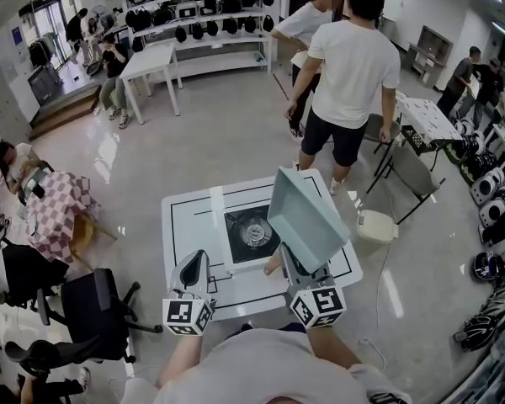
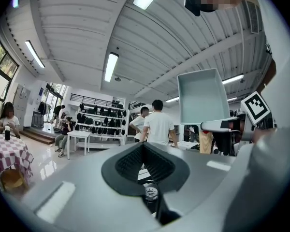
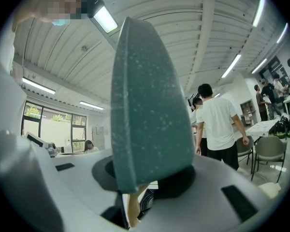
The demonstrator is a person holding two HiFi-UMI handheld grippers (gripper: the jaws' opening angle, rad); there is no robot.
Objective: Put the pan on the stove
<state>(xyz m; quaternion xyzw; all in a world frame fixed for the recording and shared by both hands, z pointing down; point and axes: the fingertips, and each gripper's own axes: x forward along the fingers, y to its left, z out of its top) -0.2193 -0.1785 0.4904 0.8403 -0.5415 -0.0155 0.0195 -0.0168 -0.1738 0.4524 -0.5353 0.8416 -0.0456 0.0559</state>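
Note:
A square teal pan (image 1: 307, 217) is held up in the air, tilted, over the right side of the white table (image 1: 189, 217). My right gripper (image 1: 298, 268) is shut on it near its wooden handle (image 3: 130, 207). In the right gripper view the pan (image 3: 145, 105) stands edge-on and fills the middle. The stove (image 1: 252, 232), a black square with a round burner, sits in the table's centre, below and left of the pan. My left gripper (image 1: 194, 263) is shut and holds nothing, near the table's front left. From the left gripper view the pan (image 2: 203, 95) shows raised at the right.
Two people (image 1: 349, 66) stand just past the table's far edge. A black office chair (image 1: 93, 305) is at the left and a white stool (image 1: 376, 225) at the right. A folding table (image 1: 425, 120) and chairs stand further right, and a checkered table (image 1: 59, 209) at the far left.

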